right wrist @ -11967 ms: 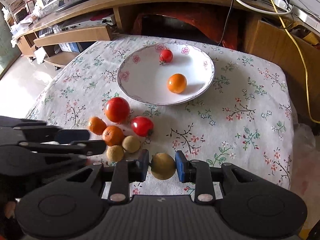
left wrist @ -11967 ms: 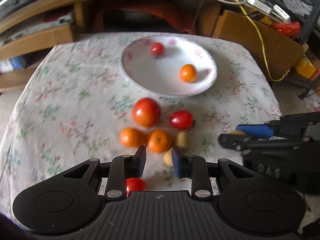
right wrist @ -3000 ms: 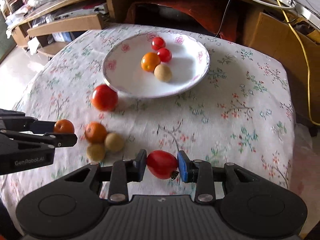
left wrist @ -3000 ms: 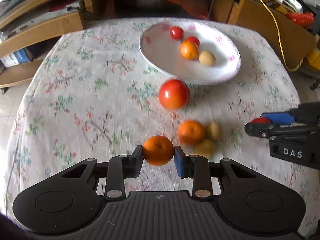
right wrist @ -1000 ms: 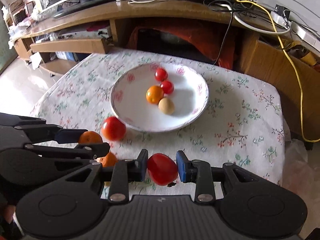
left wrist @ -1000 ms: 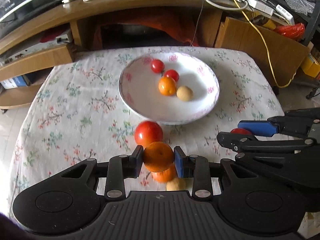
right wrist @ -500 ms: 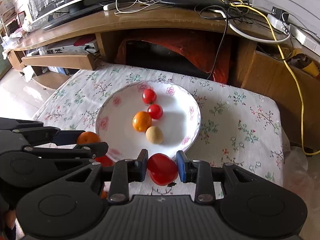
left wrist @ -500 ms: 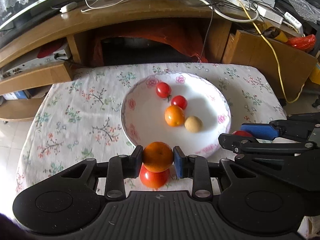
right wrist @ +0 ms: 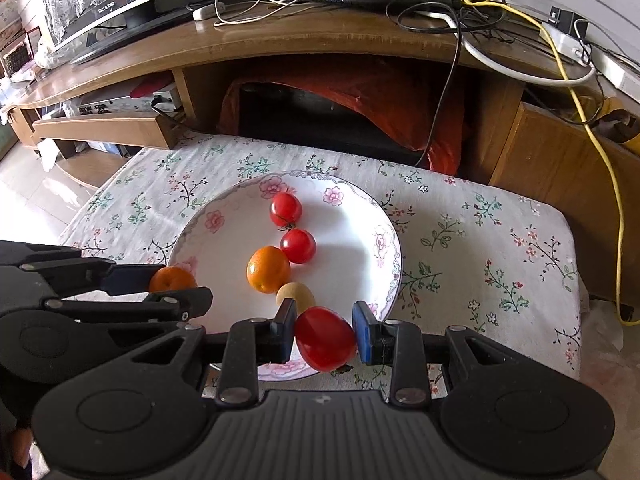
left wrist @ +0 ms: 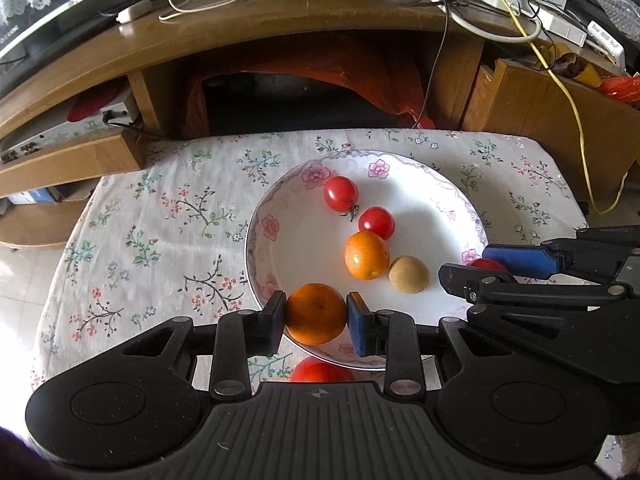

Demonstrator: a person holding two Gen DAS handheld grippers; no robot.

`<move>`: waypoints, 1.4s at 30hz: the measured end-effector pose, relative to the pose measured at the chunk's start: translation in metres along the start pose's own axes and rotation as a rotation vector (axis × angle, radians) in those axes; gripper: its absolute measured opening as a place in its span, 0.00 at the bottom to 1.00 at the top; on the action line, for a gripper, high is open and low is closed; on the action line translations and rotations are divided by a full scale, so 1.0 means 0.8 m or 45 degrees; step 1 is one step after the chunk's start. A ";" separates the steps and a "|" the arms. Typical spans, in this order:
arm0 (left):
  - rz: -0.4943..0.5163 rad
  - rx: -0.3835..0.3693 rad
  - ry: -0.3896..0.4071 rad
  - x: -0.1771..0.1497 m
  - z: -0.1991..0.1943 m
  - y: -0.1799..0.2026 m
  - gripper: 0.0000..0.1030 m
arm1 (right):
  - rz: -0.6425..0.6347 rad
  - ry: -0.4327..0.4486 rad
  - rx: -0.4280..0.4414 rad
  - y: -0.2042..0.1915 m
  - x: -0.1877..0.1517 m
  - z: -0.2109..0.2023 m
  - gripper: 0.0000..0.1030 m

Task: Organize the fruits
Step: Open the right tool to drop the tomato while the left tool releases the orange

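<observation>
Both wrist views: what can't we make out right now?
- Large red tomato: left wrist view, mostly behind the gripper body; absent from the right view.
- Tan fruit: right wrist view, partly behind the right gripper finger.
- Table near edge: hidden by gripper bodies in both views, so any fruit there is unseen.

My two wrist views sit close above the near table edge, facing far, sharing the plate (left wrist: 256,216) (right wrist: 394,264).
</observation>
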State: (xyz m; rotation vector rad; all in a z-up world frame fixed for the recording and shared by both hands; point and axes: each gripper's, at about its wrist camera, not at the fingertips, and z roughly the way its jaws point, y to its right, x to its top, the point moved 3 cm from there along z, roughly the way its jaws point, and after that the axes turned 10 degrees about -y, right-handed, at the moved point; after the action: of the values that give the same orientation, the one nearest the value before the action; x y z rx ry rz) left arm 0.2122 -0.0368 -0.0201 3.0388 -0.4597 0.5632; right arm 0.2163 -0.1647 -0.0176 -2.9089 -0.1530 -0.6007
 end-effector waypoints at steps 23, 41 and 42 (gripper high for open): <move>-0.009 0.015 -0.030 0.001 0.014 -0.002 0.39 | 0.009 -0.016 0.003 0.001 0.001 0.017 0.33; -0.021 0.029 0.005 0.003 0.005 -0.005 0.55 | 0.051 0.027 0.027 0.006 0.004 0.009 0.33; -0.023 0.028 0.007 0.003 0.004 -0.005 0.56 | 0.054 0.030 0.030 0.007 0.004 0.008 0.33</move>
State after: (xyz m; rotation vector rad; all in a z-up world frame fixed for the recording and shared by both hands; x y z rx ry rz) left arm 0.2165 -0.0340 -0.0224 3.0578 -0.4289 0.5794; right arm 0.2227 -0.1688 -0.0227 -2.8738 -0.0939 -0.6213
